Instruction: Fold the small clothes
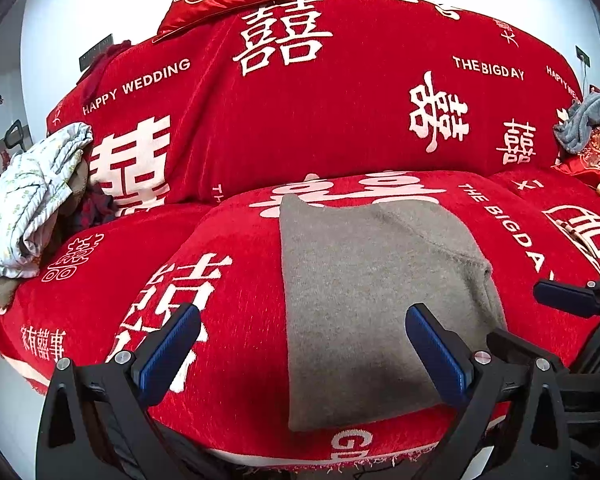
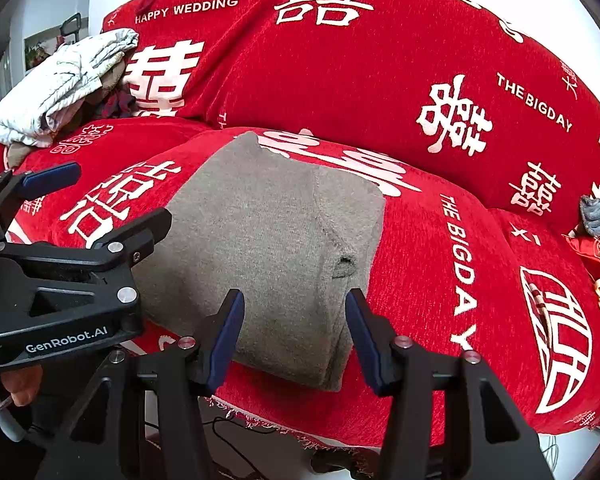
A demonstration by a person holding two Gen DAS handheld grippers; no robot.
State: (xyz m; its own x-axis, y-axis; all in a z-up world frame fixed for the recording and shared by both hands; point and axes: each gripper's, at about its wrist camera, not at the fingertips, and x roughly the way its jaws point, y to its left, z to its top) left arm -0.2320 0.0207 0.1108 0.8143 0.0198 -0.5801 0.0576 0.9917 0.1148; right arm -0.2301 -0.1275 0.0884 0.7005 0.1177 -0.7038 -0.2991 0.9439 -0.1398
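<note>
Right wrist view: grey knitted garment, folded into a long rectangle, lies flat on the seat cushion of the sofa under a red chenille cover printed with white characters, straight ahead of and just below the right gripper. Right gripper spread about halfway, blue pads either side of the garment's near right corner, nothing pinched; pads look just above or at the cloth, contact cannot be told. Garment's long axis runs away from this gripper toward the sofa back, leaning slightly left; near short edge sits close to the front lip of the cushion, far edge ends short of the backrest. A raised seam with a small pucker runs along the right portion, ahead of the right pad. Left wrist view: left gripper spread wide, empty; its right pad over the garment's near half, its left pad well off the cloth over the bare red cover. Garment's straight left edge falls between the two left pads, so it lies ahead and to the right of this gripper. Right gripper's tip shows at the far right, beside the garment's right edge. Judgement: both grippers sit at the near short edge, right one nearer its corner; a next fold would likely carry the near end away along the long axis. White quilted bundle well off to the left, grey fleece cloth far right.
</note>
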